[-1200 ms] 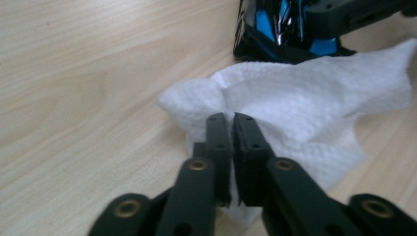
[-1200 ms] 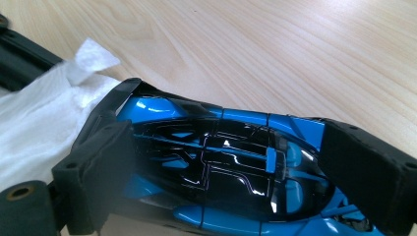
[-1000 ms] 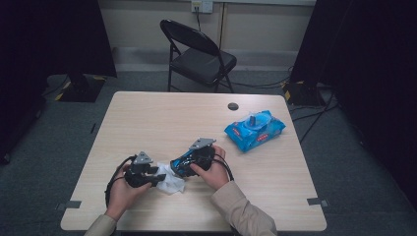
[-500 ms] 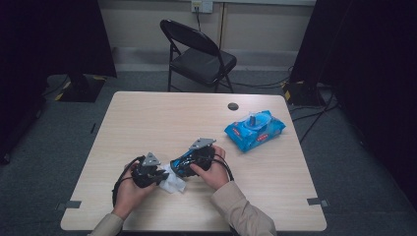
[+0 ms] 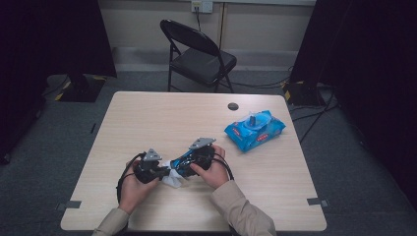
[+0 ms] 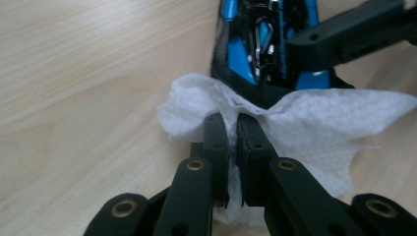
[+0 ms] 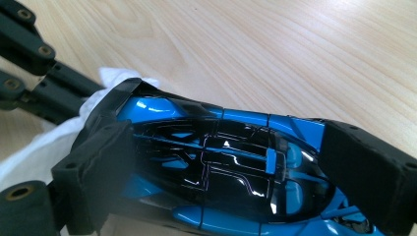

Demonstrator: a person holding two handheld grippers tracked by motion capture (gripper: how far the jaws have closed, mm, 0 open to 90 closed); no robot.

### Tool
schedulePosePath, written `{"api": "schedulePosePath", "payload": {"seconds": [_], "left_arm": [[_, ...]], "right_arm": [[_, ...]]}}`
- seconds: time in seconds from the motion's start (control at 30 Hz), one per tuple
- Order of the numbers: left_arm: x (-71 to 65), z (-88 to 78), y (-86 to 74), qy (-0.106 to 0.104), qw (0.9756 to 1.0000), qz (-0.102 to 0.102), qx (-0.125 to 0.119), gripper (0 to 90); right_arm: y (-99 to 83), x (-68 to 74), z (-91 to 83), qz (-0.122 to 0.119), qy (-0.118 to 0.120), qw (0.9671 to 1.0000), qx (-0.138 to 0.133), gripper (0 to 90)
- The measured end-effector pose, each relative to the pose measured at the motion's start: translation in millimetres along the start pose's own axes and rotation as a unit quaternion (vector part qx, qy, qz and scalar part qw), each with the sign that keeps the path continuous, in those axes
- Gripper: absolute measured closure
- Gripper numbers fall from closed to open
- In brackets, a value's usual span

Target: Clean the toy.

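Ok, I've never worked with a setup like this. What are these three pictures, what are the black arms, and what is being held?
A person sits at a light wooden table, holding a hand-operated two-jaw gripper in each hand. The high view looks down from above the table. The other two pictures come from small cameras riding on each gripper, looking along its black jaws.

The left gripper has closed on a thin white wipe. The right gripper clamps a glossy blue and black toy car by its sides. The wipe lies against the car's end, as if for cleaning it.

Farther back on the table lie a blue wipes packet and a small dark round disc. A black folding chair stands beyond.
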State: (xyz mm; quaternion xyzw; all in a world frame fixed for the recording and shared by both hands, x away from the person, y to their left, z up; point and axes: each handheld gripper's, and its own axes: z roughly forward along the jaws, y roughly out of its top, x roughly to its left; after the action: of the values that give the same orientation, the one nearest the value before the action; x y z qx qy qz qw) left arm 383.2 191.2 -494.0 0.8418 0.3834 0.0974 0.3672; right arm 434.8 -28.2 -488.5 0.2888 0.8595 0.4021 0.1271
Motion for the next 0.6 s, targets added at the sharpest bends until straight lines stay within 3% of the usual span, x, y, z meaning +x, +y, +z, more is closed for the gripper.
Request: {"api": "schedulePosePath", "payload": {"seconds": [0.27,0.37,0.6], "left_arm": [[-10.7,-0.5,-1.4,-0.015,0.9999,0.005,0.005,85.1],[-14.9,-0.6,-2.3,-0.031,0.9995,-0.001,0.008,85.5],[-35.7,5.3,1.5,-0.051,0.9984,0.02,0.012,85.6]], "right_arm": [[1.5,-0.8,0.1,-0.002,0.001,1.0,0.007,6.9],[0.7,-0.6,0.1,-0.001,0.001,1.0,0.003,6.9],[1.4,-0.5,0.2,-0.002,0.001,1.0,0.005,6.9]]}}
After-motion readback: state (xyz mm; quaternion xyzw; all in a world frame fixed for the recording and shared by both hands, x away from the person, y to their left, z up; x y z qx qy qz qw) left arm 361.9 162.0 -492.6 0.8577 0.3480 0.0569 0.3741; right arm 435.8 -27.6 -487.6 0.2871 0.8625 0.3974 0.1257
